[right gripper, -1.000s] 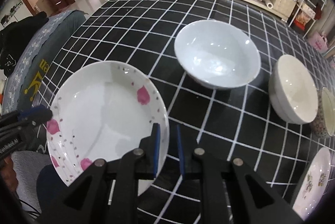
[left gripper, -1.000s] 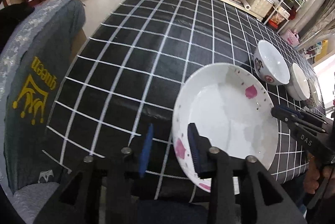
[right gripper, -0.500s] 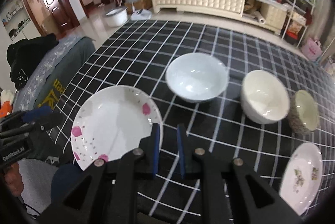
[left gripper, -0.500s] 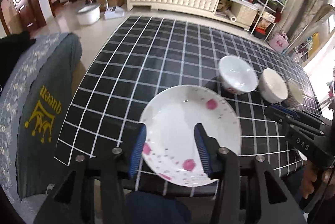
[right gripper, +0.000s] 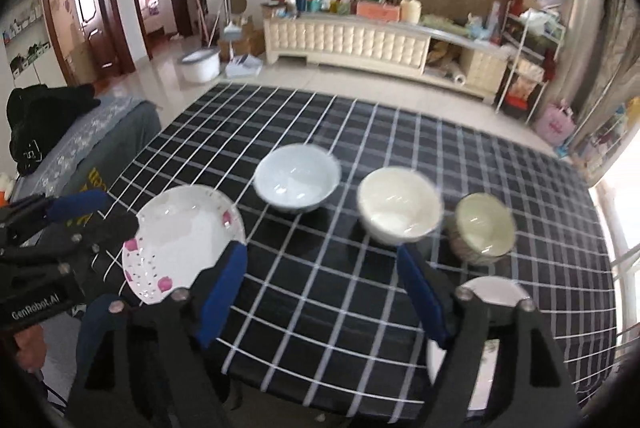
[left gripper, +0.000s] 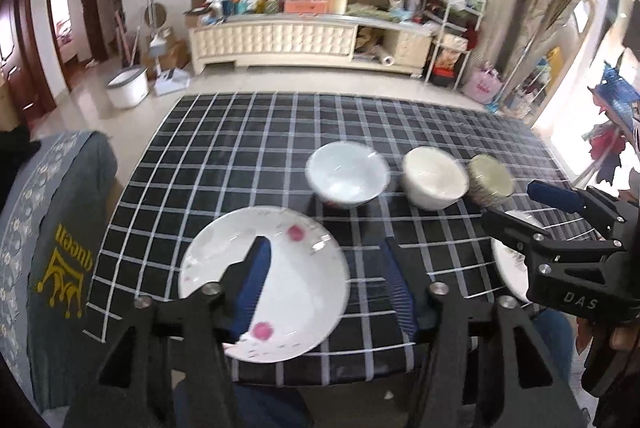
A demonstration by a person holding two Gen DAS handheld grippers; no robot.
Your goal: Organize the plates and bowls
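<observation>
One table [left gripper: 240, 148] under a black cloth with white checks, filling the middle of both wrist views. At 9 o'clock off its edge, a grey cover [left gripper: 60, 228] printed with a yellow crown.

Next in size, two hand-held tongs, both raised clear of the cloth and tilted down at it. Left gripper [left gripper: 325, 248] at 6 o'clock of its own view: blue pads apart and opening, pinching nothing, with only the plate's right half and bare checks seen through the gap. Right gripper [right gripper: 320, 256] likewise at 6 o'clock of its own view: pads spread wide and opening, nothing between them but cloth. From the left wrist camera, seen again at 4 o'clock, jaws apart above the second plate.

Then the dishes, all resting on the cloth and none held. Largest, a white plate with pink petals [left gripper: 304, 292] at 7 o'clock of the table, near the front edge. Second plate [right gripper: 494, 290], white with a faint pattern, at 5 o'clock, partly hidden behind the right gripper's finger. Beyond the plates, three bowls in a row from the table's centre toward 3 o'clock: a pale blue-white bowl [left gripper: 347, 178], a cream bowl [left gripper: 434, 177] just beside it, and smallest, a patterned bowl [left gripper: 490, 180] with a pale green inside. All three upright, mouths up, and blurred at the rims.
</observation>
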